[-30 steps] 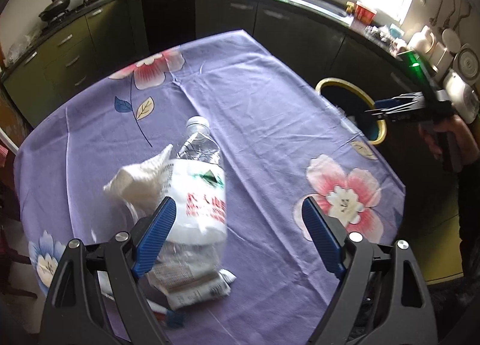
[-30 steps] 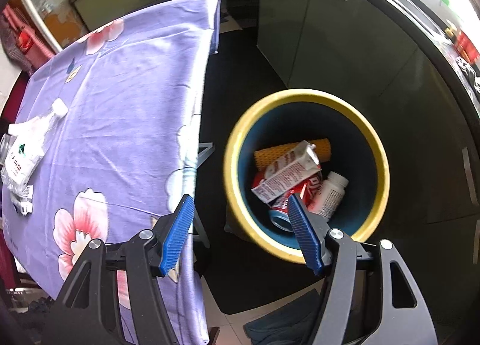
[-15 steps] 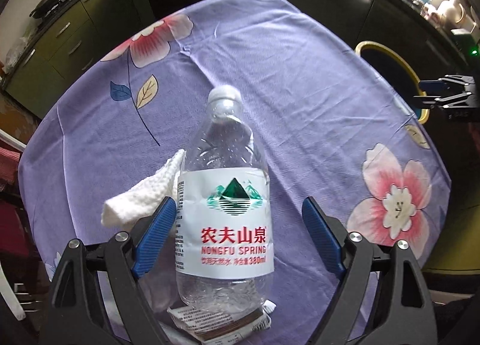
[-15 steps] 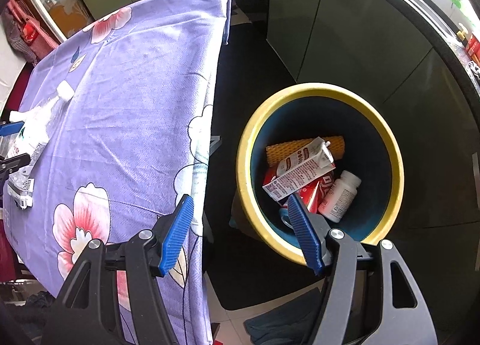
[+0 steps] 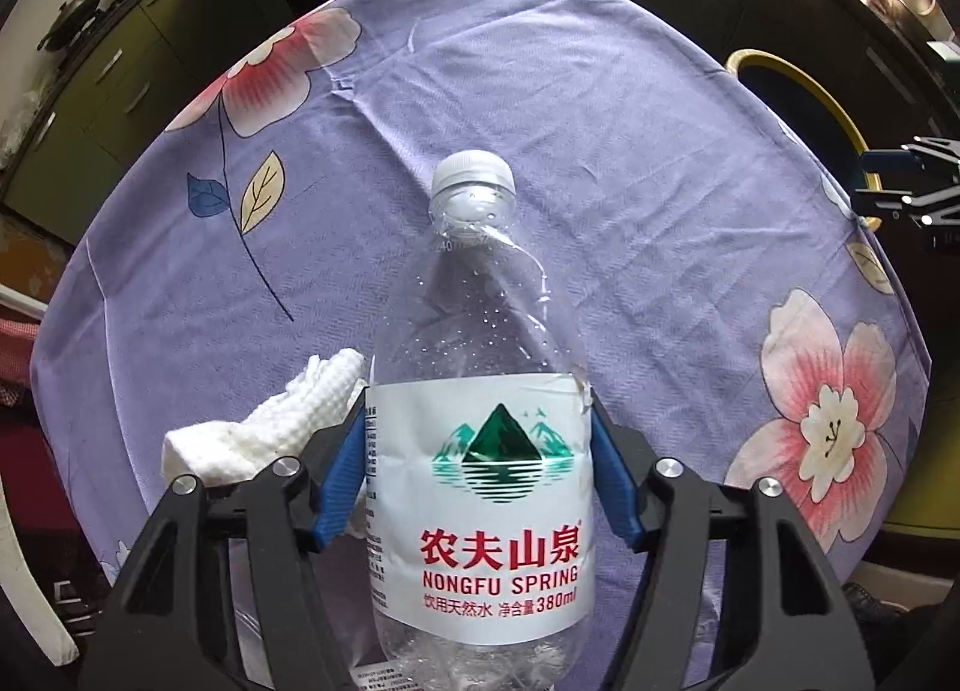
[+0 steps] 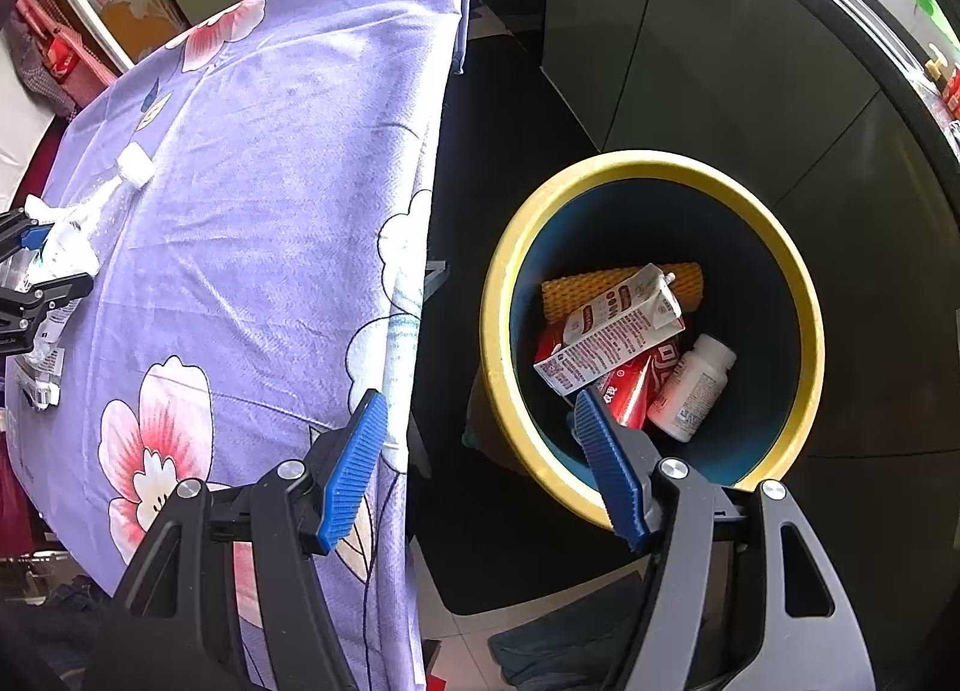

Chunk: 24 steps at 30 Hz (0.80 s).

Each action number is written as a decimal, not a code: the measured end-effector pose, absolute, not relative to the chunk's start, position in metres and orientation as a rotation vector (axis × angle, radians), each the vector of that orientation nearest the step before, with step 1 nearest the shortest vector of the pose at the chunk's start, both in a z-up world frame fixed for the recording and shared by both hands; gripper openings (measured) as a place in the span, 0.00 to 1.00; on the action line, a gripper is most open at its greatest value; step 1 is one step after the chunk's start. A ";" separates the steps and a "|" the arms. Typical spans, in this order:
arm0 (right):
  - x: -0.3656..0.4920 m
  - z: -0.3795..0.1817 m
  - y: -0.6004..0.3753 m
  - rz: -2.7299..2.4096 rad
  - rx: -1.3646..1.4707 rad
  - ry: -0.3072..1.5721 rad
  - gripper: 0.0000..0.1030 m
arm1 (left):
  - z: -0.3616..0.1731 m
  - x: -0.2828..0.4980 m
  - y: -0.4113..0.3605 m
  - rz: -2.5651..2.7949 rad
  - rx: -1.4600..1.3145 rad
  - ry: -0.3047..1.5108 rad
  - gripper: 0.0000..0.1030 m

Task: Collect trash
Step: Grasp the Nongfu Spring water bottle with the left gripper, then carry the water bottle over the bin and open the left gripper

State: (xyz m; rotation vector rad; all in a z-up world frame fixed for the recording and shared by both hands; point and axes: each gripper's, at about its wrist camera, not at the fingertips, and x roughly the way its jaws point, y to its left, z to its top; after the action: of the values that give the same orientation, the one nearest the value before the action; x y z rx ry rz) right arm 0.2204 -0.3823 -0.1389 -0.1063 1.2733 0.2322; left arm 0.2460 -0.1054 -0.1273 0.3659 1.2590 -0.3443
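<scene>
Left wrist view: close over bottle (image 5: 480, 391), facing across table (image 5: 600, 120). Right wrist view: high beside table edge, angled down into bin (image 6: 804, 295). Shared: table, bottle, bin.

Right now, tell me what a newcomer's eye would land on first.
The clear Nongfu Spring water bottle fills the left wrist view, pinched at its label by the left gripper. Next, the yellow-rimmed bin on the floor beside the floral purple tablecloth, with a milk carton inside.
</scene>
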 end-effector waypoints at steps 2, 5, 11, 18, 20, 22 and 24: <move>0.218 -0.138 -0.383 0.234 -0.103 1.269 0.63 | -0.123 0.241 -0.107 -0.355 0.366 1.252 0.61; 0.214 -0.134 -0.383 0.238 -0.098 1.259 0.63 | -0.112 0.230 -0.110 -0.375 0.363 1.230 0.61; 0.202 -0.126 -0.385 0.243 -0.094 1.240 0.63 | -0.082 0.209 -0.113 -0.399 0.364 1.174 0.61; 0.186 -0.115 -0.387 0.248 -0.098 1.209 0.63 | -0.050 0.183 -0.124 -0.440 0.381 1.097 0.61; 0.180 -0.110 -0.390 0.238 -0.105 1.194 0.63 | -0.042 0.175 -0.137 -0.474 0.392 1.077 0.61; 0.173 -0.105 -0.398 0.229 -0.098 1.182 0.63 | -0.036 0.171 -0.151 -0.510 0.402 1.061 0.61; 0.164 -0.102 -0.411 0.209 -0.087 1.171 0.63 | -0.031 0.172 -0.177 -0.572 0.416 1.049 0.61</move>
State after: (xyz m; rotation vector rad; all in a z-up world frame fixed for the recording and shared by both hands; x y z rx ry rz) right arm 0.1640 -0.4107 -0.1020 -0.0874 1.1713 0.2089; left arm 0.1722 -0.1775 -0.0310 0.4158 1.0492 -0.5717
